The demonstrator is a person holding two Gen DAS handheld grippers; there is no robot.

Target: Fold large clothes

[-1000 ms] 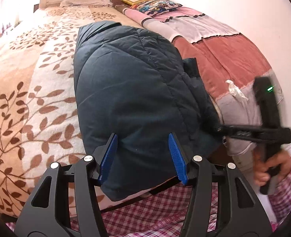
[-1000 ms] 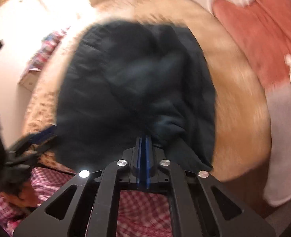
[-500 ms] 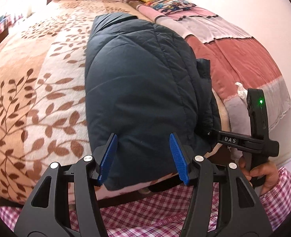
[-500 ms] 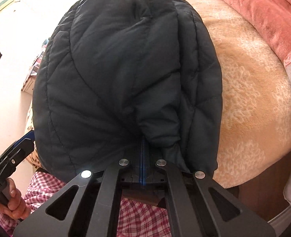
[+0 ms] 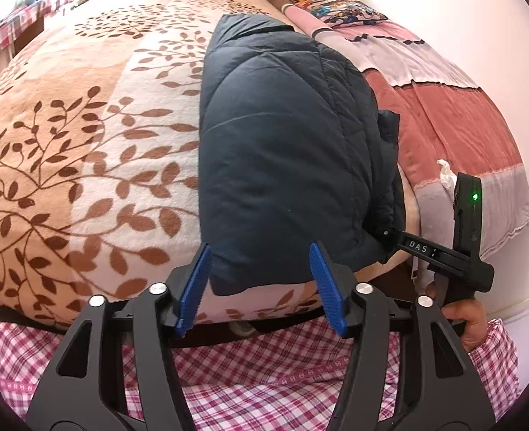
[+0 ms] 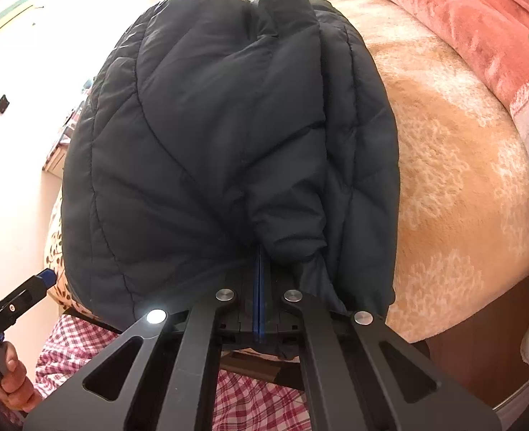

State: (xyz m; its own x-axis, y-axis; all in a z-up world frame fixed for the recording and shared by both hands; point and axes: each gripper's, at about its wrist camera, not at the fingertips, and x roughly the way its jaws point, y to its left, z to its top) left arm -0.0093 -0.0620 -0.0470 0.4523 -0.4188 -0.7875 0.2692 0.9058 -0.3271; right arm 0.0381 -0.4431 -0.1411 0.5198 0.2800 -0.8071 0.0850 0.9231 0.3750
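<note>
Since the earlier frames, both cameras have steadied and drawn slightly back toward the foot of the bed; the right wrist view, blurred a second ago, now reads sharp.

Task item: one dark navy quilted puffer jacket point(image 5: 282, 151), lying lengthwise on the beige leaf-patterned fleece blanket point(image 5: 84, 165), its near hem at the bed edge. One side panel or sleeve is already laid over the body.

Right gripper point(image 6: 259, 269): jaws pressed together, pinching a bunched fold of the jacket at its near right corner. The left view confirms its tip buried in the fabric.

Left gripper point(image 5: 260, 283): blue pads point(image 5: 196, 283) spread wide, framing the near hem but gripping nothing.

Step in hand, by judgement: securing both near corners ahead of a lengthwise fold toward the collar.

Next move calls for the left gripper to advance and close on the near left hem corner, level with the right. Uneven grips on such bulky padding would likely skew the fold.

Also noted: a pink and rust striped quilt point(image 5: 444, 107) alongside.
</note>
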